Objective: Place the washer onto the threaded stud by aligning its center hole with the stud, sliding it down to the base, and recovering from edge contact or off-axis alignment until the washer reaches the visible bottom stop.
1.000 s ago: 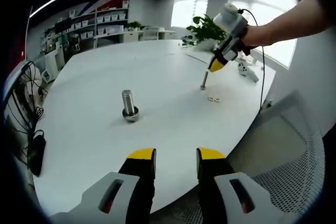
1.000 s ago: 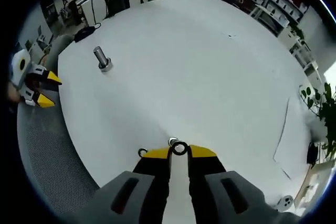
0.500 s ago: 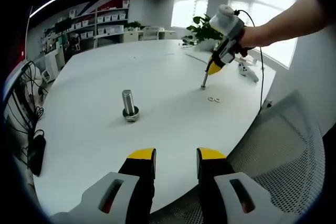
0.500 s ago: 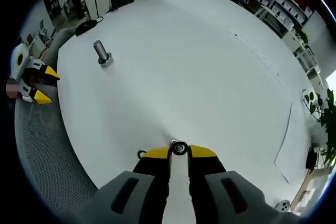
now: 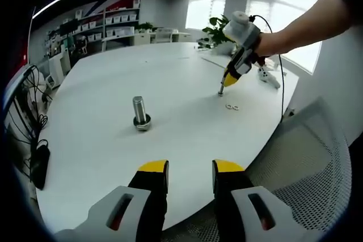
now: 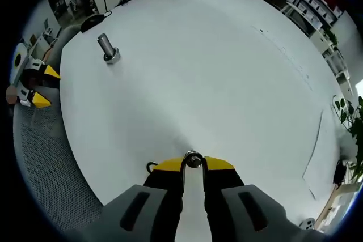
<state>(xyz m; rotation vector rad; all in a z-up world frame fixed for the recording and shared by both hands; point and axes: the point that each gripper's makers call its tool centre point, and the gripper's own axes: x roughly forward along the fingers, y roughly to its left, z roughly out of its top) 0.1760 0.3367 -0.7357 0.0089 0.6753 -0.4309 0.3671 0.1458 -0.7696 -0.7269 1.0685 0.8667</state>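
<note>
On the white table (image 6: pixel 227 72) our right gripper (image 6: pixel 193 164) pinches a washer (image 6: pixel 193 160) at its tips, right at the stud (image 5: pixel 220 87) top. The left gripper (image 5: pixel 190 169) hangs open and empty, well back. We judge the step is best done level — hole centred, small wiggles if an edge catches — before sliding down.

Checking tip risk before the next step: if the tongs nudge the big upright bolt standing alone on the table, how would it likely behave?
The big bolt looks solid metal, so probably heavy for its size. It stands on its wide head, likely steady against light nudges. Toppled, its round shank might roll across the smooth table.
</note>
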